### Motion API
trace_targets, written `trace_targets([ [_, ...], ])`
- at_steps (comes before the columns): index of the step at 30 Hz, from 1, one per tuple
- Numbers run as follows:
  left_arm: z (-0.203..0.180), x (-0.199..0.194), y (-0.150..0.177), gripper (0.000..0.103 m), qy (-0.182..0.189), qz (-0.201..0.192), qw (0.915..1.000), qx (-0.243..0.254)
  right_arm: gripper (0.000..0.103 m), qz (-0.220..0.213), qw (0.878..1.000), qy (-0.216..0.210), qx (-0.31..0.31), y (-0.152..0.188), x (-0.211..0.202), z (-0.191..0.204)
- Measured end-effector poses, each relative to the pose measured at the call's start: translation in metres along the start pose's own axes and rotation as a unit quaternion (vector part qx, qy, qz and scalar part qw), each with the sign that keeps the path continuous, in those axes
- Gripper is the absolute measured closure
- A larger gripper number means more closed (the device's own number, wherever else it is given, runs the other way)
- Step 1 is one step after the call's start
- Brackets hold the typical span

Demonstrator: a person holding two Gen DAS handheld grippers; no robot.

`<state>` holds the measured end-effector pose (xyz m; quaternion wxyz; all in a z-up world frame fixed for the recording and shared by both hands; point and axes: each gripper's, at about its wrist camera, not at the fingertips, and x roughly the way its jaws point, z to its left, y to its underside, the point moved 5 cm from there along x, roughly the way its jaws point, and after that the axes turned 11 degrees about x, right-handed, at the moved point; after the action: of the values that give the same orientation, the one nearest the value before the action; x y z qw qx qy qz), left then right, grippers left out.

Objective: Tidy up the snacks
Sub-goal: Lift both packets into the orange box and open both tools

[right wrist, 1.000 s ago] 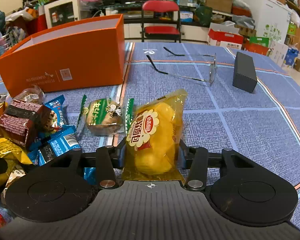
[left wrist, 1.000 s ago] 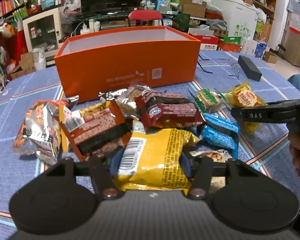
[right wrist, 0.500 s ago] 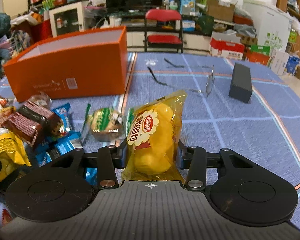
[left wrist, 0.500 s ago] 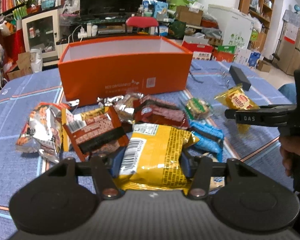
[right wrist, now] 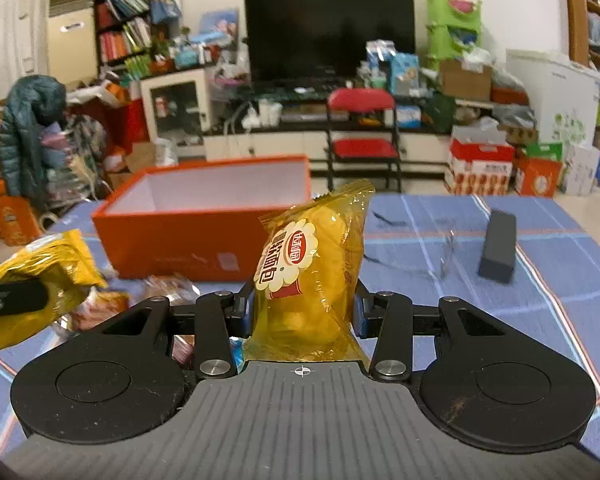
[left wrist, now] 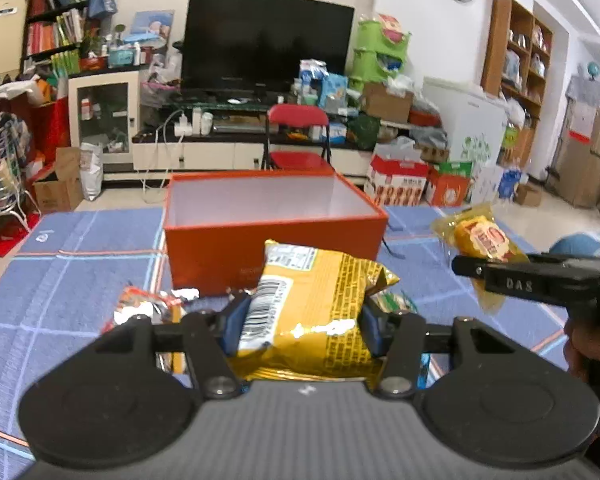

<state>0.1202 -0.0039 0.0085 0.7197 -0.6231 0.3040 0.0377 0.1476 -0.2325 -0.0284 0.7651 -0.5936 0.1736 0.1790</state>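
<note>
The orange box [left wrist: 274,240] stands open-topped ahead; its near wall rises behind scattered snack packets [left wrist: 148,308].

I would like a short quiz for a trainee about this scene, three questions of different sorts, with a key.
1. True or false: the orange box already holds snacks.
2. Which packet does the left claw grip: A) the blue packet, B) the yellow bag with a barcode, C) the green packet?
3. Fill in: the right claw is shut on a clear yellow ____.

Key
1. False: the part of its white inside that shows is empty.
2. B.
3. Bread packet; it stands upright between the jaws, clear of the table.
</note>
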Motion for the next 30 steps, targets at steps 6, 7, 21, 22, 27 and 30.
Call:
trace_targets([
  [6, 0.015, 0.0, -0.028, 0.049, -0.007, -0.016, 0.9998, -0.005, 0.077, -0.011, 0.999, -0.023, -0.022, -0.029, -0.001, 0.032],
  [7, 0.02, 0.002, -0.035, 0.049, -0.013, -0.019, 0.9997, -0.006, 0.077, -0.011, 0.999, -0.028, -0.026, -0.035, 0.002, 0.038],
  [21, 0.091, 0.148, -0.107, 0.049, -0.087, 0.034, 0.9956, -0.003, 0.077, 0.037, 0.998, -0.034, -0.041, -0.123, 0.16, 0.084],
  [22, 0.094, 0.158, -0.105, 0.049, -0.091, 0.04, 0.9951, -0.003, 0.077, 0.04, 0.998, -0.032, -0.039, -0.123, 0.17, 0.084],
  [27, 0.107, 0.199, -0.087, 0.037, -0.092, 0.08, 0.9925, -0.004, 0.048, 0.079, 0.996, -0.023, -0.032, -0.117, 0.207, 0.081],
  [30, 0.111, 0.188, -0.085, 0.036, -0.089, 0.069, 0.9934, -0.019, 0.04, 0.057, 0.998, -0.018, -0.028, -0.119, 0.199, 0.075],
])
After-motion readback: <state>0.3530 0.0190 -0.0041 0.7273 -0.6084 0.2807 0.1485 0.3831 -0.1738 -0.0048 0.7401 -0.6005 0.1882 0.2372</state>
